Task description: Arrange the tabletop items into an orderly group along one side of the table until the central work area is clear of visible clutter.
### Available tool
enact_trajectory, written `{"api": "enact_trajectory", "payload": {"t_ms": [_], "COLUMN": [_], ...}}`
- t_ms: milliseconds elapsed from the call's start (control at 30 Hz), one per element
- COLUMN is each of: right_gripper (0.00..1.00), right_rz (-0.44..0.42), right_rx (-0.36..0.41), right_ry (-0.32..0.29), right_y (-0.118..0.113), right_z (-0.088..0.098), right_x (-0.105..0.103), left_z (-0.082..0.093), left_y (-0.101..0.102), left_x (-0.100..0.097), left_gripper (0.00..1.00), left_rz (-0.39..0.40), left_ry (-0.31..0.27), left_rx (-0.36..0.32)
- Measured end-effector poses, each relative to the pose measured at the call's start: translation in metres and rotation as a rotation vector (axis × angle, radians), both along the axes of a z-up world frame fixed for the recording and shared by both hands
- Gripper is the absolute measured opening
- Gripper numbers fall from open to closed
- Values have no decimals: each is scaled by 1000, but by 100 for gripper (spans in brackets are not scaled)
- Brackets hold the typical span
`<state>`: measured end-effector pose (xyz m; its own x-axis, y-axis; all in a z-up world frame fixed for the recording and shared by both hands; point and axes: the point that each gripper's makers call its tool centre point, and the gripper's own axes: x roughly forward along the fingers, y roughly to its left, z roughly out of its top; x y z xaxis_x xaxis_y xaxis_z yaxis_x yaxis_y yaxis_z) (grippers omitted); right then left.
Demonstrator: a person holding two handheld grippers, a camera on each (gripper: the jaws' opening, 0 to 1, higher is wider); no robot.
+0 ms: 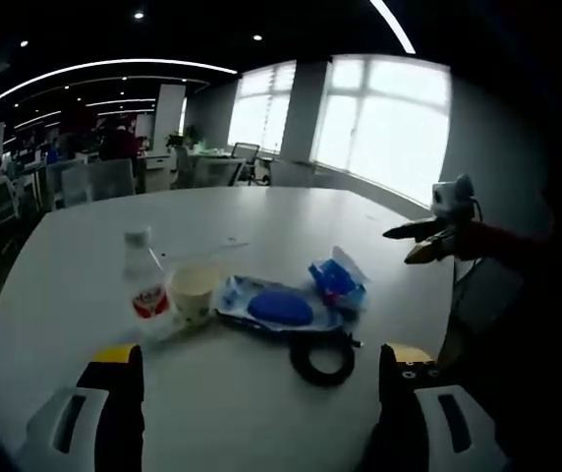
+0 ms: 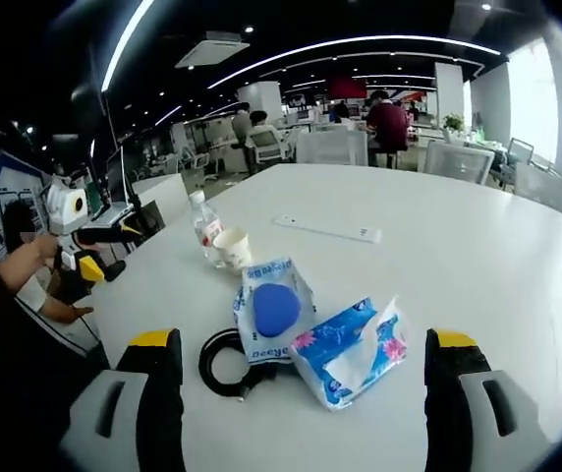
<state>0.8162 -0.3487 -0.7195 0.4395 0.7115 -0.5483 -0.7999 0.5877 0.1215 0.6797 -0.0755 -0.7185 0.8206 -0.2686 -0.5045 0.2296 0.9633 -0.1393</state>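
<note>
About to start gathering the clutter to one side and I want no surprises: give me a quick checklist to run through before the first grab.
1. Left tongs free and spread: ok, open with nothing between them.
2. Right tongs free and spread: ok, open and empty.
3. Water bottle upright: ok, standing beside the paper cup.
4. Paper cup empty: cannot tell, its inside is too dim.
5. Nearest items separate for a clean grab: not ok, the black cable coil lies partly under the packet with the blue pad, and the tissue pack crowds it.
6. White strip reachable: cannot tell, it lies far across the table.
</note>
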Motion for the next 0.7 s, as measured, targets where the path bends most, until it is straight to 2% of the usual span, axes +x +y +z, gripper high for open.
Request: {"api": "enact_trajectory", "payload": {"t_ms": [300,433,700], "right_gripper": [100,100,100], "right_rz": [-5,-1,24], "right_rx": [-12,-15,-6], "right_ry": [7,6,1], "right_y": [-17,-19,-22], "right_z": [-3,-2,3], "right_x": [-6,-6,0], "left_z": [0,0,2], "left_y": [-6,-6,-19], "left_x": [-5,-4,-1], "left_gripper": [97,96,91], "left_rz": [11,19,19], "left_ry": [15,12,12], "left_rx": [9,16,27]}}
